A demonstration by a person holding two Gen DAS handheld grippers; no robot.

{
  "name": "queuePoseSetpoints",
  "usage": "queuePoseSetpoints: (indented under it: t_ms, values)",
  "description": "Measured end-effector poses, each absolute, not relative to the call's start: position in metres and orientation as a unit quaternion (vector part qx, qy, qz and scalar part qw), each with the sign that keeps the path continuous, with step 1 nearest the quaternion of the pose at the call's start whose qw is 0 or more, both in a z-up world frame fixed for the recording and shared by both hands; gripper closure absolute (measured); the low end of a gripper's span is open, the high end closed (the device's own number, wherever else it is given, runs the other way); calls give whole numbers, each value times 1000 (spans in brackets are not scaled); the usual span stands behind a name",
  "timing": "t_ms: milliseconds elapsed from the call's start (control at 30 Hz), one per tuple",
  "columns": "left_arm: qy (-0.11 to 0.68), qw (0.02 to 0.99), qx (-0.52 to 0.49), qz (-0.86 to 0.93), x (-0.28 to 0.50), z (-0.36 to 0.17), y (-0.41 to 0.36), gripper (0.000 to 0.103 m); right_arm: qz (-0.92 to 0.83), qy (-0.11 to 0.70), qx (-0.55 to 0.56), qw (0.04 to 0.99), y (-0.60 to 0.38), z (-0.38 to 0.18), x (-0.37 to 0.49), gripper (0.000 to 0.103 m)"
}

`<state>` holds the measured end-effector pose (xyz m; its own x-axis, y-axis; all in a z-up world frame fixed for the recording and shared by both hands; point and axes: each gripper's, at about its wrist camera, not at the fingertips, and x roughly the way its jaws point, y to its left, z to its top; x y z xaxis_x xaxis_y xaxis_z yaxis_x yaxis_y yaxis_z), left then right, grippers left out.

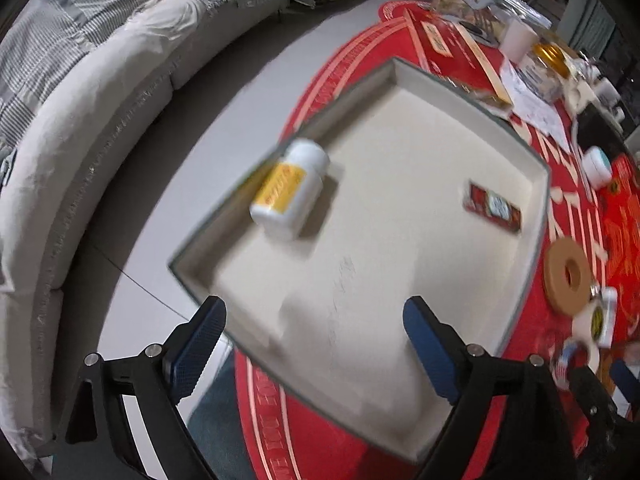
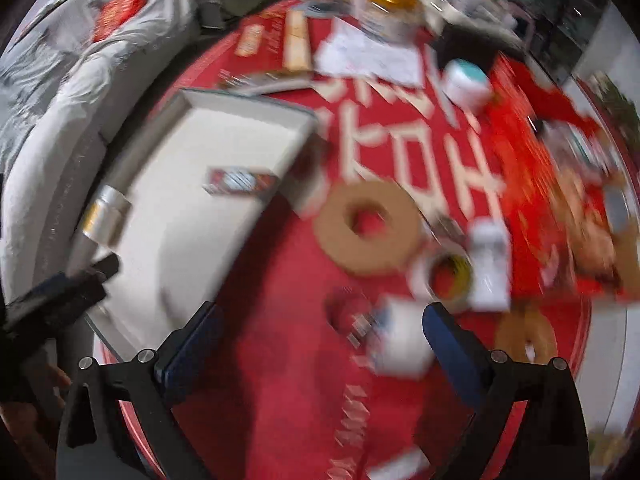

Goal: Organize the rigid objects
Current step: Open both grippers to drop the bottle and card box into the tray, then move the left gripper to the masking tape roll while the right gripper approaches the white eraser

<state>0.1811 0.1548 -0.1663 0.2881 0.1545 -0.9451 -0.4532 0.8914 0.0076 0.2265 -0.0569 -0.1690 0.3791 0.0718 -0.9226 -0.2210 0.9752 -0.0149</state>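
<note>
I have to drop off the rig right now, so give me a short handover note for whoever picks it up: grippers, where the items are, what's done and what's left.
Left gripper: open, empty, over the near part of the white tray.
Right gripper: open, empty, over the red tablecloth beside the tray, close to a white roll (blurred).
In the tray: white pill bottle with yellow label, lying on its side, and a small red box, flat.
Still on the cloth: brown cardboard ring, another white bottle, a tape roll, a teal-lidded jar.
Done: two items trayed. Left: the loose ones, probably the white roll first.
</note>
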Motion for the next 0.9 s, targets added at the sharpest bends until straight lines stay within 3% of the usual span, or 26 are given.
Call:
queuePoseSetpoints:
  t_ms: [233,567,733,800,900]
  values:
    - [584,785,-121,169,159,-175,125,11,32,575,-11,817,-114,-196,216,3]
    - [586,791,-85,152,145,-172,101,11,47,572,-13,819,-101,-207,229,4]
    - [589,791,-80,145,140,-173,91,11,64,584,-9,809,-94,-212,229,41]
    - [591,791,-75,143,138,-174,88,11,67,589,-2,805,-95,-213,226,63]
    - [595,789,-69,138,135,-176,83,11,79,593,-5,802,-96,-213,218,71]
